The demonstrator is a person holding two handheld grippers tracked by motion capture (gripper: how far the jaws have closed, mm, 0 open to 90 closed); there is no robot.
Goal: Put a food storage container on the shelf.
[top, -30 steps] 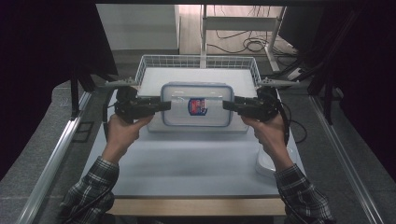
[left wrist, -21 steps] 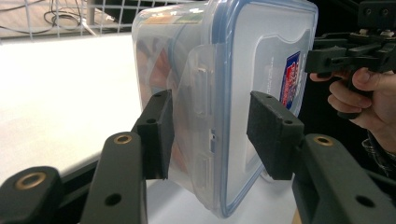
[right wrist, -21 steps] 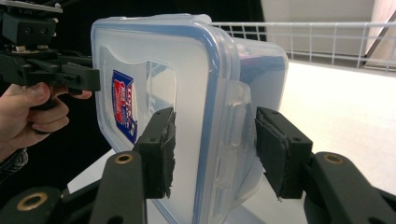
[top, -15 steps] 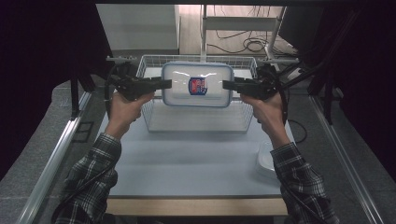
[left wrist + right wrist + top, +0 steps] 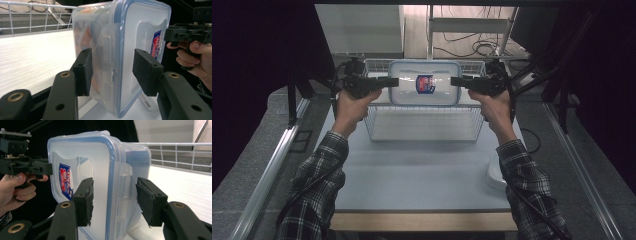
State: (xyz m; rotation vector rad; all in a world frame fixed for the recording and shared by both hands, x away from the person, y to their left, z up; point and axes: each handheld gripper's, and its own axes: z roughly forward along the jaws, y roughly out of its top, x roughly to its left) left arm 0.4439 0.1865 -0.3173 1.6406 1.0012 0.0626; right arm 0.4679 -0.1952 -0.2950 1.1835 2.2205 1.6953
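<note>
Holding the clear plastic lidded container level above the white wire basket, I grip its short ends. My left gripper clamps the left end and my right gripper the right. Its long axis runs left to right between them.

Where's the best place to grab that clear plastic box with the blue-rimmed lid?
At its two short ends, one gripper from each side, jaws closing over lid and base around the latch flaps. The lidded plastic container is broad and flat, probably too wide for one gripper; the left gripper and right gripper hold it so.
</note>
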